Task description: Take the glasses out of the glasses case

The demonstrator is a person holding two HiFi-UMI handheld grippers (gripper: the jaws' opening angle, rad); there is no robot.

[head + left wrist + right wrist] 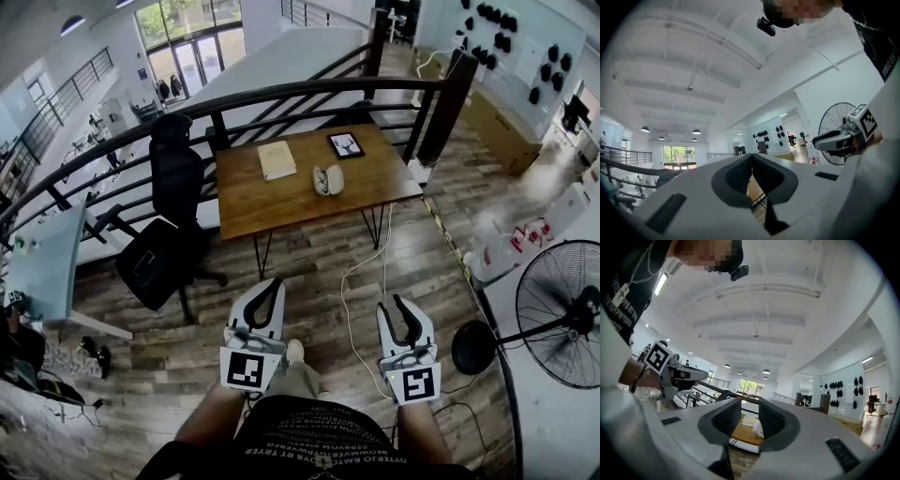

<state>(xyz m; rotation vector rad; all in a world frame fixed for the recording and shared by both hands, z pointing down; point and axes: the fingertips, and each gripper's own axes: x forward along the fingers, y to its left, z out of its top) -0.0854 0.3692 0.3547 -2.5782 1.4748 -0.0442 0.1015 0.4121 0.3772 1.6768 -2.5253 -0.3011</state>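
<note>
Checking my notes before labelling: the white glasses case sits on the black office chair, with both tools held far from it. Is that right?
Not quite: the glasses case sits on the wooden table, as the head view shows. The left tool and right tool are indeed held far from it.

Glasses case (327, 179) on table (281, 211), right of notebook (277, 159).
</note>
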